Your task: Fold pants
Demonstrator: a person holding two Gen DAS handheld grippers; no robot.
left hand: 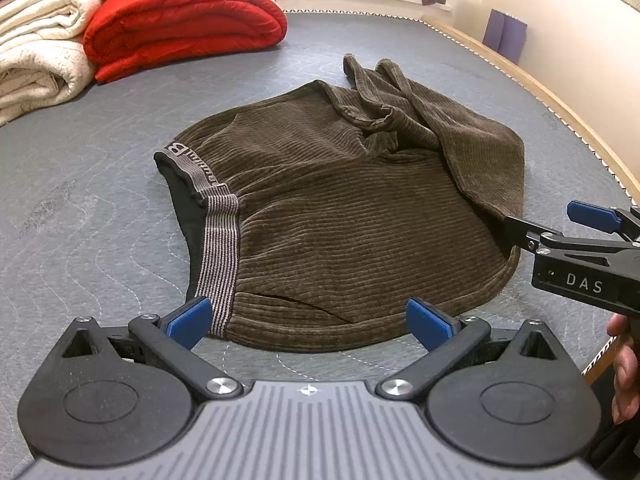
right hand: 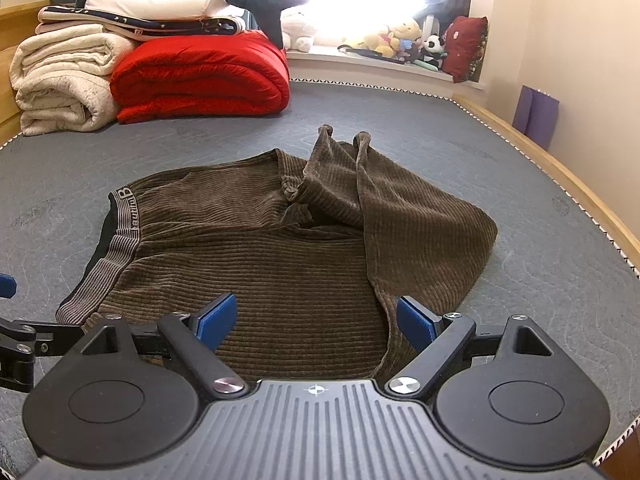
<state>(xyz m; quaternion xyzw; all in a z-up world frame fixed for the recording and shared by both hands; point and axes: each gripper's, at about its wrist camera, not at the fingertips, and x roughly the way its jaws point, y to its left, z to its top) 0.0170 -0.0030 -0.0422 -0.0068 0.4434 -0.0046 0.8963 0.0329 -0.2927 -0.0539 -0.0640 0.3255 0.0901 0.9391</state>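
Observation:
Brown corduroy pants (left hand: 340, 216) lie folded over on the grey mattress (left hand: 80, 208), legs bunched at the far side. Their striped grey waistband (left hand: 220, 248) points left. My left gripper (left hand: 310, 322) is open and hovers at the pants' near edge by the waistband end, blue pads not pressing the cloth. In the right wrist view the pants (right hand: 280, 264) fill the middle. My right gripper (right hand: 316, 322) is open over their near right part, with cloth lying between the pads. The right gripper (left hand: 560, 222) also enters the left wrist view at the pants' right fold.
A folded red blanket (left hand: 180, 20) and cream blankets (left hand: 36, 52) are stacked at the far left of the mattress. A wooden bed rail (left hand: 560, 96) runs along the right. Plush toys (right hand: 400, 40) line the windowsill. A hand (left hand: 624, 368) holds the right gripper.

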